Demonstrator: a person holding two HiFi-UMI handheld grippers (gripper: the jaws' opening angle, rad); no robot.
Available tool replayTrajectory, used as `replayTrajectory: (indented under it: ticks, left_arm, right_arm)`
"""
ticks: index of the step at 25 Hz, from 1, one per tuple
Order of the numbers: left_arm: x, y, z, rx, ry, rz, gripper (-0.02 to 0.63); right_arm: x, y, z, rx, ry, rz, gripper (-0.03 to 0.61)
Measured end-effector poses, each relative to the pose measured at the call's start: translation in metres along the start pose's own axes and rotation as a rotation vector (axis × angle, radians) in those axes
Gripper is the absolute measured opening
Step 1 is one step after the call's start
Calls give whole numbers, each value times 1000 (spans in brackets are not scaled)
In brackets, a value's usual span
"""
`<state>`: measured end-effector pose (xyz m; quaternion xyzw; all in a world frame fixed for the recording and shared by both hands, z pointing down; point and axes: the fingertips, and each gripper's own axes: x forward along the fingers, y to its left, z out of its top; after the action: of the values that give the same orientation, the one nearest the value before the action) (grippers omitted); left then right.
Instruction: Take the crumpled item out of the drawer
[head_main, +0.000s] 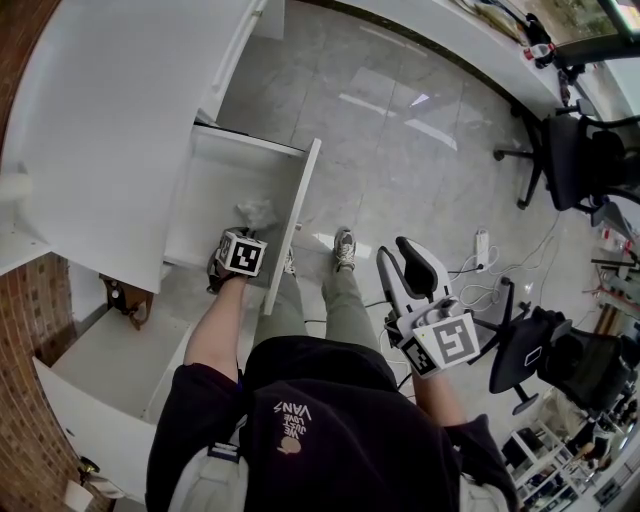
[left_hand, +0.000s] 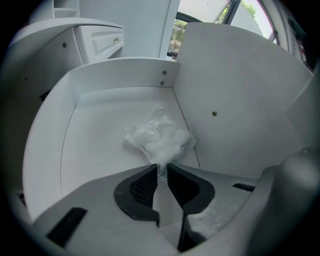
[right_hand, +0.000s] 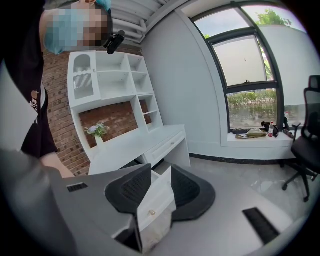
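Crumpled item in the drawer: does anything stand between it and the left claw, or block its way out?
Nothing visible does. The left claw is closed on the near edge of the crumpled item, which lies alone on the floor of the drawer; the drawer is open above.

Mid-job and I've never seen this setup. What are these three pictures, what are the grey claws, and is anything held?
No robot here: a person holds a two-jaw gripper in each hand. The head view looks down from the person's head; each gripper view looks along one gripper's jaws. The left gripper reaches into the open white drawer and its jaws pinch the near edge of the crumpled item, which lies on the drawer floor. The right gripper is out to the side, jaws apart, holding nothing.
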<state>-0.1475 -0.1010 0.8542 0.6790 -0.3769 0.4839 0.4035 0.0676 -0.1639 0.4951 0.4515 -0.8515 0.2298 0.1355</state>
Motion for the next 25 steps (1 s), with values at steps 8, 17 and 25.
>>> replayTrajectory:
  ticks: [8,17,25]
  left_arm:
    - [-11,5,7,-5,-45,33,46]
    - [-47,7,35,-39,-184,76,44]
    - [-86,3,51,-64,-277,118,44]
  right_arm:
    - [-2,2,5,5,-6,7,118]
    - [-8,-4,12,-32,0,6,110]
    - [-13,-7,24,-44,-23,19,109]
